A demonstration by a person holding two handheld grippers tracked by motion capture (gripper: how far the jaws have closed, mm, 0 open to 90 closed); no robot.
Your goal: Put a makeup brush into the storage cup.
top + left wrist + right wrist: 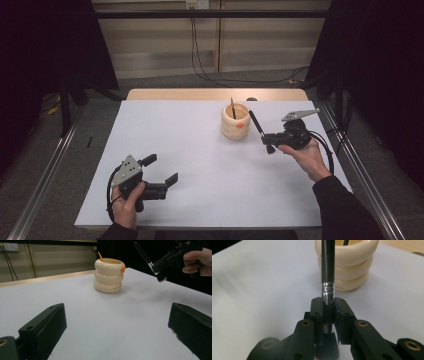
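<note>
Left gripper (159,172) sits nearest, low over the near left part of the white table (200,175), gripped by the person's left hand (127,200). Its two black jaws stand wide apart with nothing between them, and in the left gripper view they frame bare table surface on either side.

Farther back and to the right, the right gripper (268,142) is held in the person's right hand (305,152), raised above the table. Its jaws are pinched tight on a makeup brush (327,270), clamping it at the silver metal ferrule. In the right gripper view the brush's slim black handle runs straight away from the jaws toward the cup. In the left gripper view the handle tilts up and away, while the pale bristle end (161,278) pokes out below the jaws.

Just beyond the tip of the brush handle stands a cream-coloured cup (235,121) shaped like three stacked rings, upright on the far right part of the table. It has a small orange mark (240,125) near its rim, and a thin wooden stick (232,107) leans inside it.

Behind the table edge lie a grey floor and a pale wall with dark cables (200,60) hanging down.
</note>
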